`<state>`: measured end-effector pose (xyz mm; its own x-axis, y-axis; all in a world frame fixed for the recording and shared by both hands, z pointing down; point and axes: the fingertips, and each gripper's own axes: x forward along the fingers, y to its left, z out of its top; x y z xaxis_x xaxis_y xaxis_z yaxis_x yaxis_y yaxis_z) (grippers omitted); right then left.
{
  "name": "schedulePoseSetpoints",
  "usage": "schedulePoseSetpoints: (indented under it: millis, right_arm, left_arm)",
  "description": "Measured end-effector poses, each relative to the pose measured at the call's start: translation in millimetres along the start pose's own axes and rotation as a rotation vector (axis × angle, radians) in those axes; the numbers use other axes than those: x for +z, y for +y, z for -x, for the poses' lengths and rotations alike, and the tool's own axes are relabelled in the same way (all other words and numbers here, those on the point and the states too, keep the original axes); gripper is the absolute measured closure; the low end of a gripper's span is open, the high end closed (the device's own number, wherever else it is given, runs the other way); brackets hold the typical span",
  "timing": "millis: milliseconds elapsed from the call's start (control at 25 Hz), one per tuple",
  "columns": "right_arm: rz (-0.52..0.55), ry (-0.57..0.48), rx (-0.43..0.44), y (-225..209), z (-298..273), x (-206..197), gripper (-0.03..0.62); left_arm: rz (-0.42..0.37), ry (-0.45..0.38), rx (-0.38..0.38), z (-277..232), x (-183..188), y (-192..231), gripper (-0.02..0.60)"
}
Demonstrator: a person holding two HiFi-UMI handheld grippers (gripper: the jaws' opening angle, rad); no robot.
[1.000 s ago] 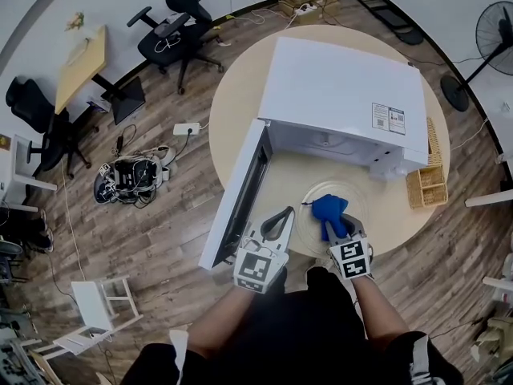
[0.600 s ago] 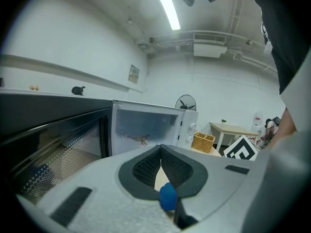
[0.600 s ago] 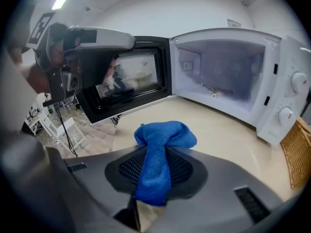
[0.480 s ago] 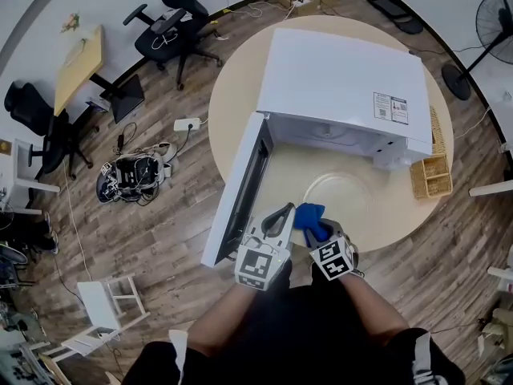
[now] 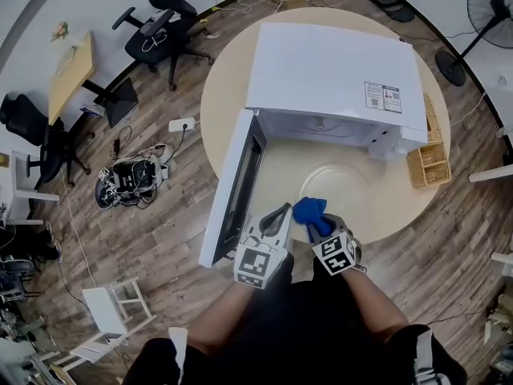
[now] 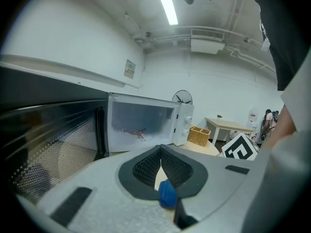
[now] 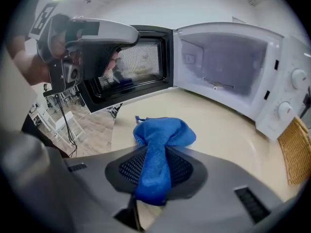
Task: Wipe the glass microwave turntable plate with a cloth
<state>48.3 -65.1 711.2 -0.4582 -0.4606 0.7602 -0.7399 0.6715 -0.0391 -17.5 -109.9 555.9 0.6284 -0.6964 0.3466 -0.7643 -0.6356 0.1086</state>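
The round glass turntable plate (image 5: 341,183) lies flat on the tan table in front of the open microwave (image 5: 337,70). My right gripper (image 5: 319,224) is shut on a blue cloth (image 5: 309,209), whose bunched end hangs out past the jaws (image 7: 163,135) at the plate's near left edge. I cannot tell whether the cloth touches the glass. My left gripper (image 5: 280,213) sits just left of it, beside the microwave door, its jaws together with nothing between them. In the left gripper view (image 6: 161,166) a bit of the blue cloth (image 6: 167,194) shows behind the jaws.
The microwave door (image 5: 236,187) swings out to the left, close to my left gripper. A wicker basket (image 5: 429,163) stands right of the microwave. The round table's edge (image 5: 385,231) runs just behind both grippers. Office chairs, cables and a fan are on the wooden floor around.
My right gripper has drawn the blue cloth from the middle of the plate left and toward me, to its near left edge. The left gripper has barely moved.
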Motion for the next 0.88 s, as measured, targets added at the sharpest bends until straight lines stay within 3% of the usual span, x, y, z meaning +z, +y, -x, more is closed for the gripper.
schedulePoseSetpoints:
  millis: [200,600,880]
  right_arm:
    - [0.041,0.034,-0.093,-23,11,-13,0.500]
    - [-0.042,0.077,-0.235,-77,38,-45,0.502]
    - [-0.037,0.117,-0.305,-111,51,-57,0.501]
  left_arm:
    - [-0.040,-0.002,-0.045,-7,5,-11,0.575]
    - [-0.056,-0.009,-0.072,-17,13,-26,0.575]
    - [-0.058,-0.017,-0.080,-26,19,-41,0.575]
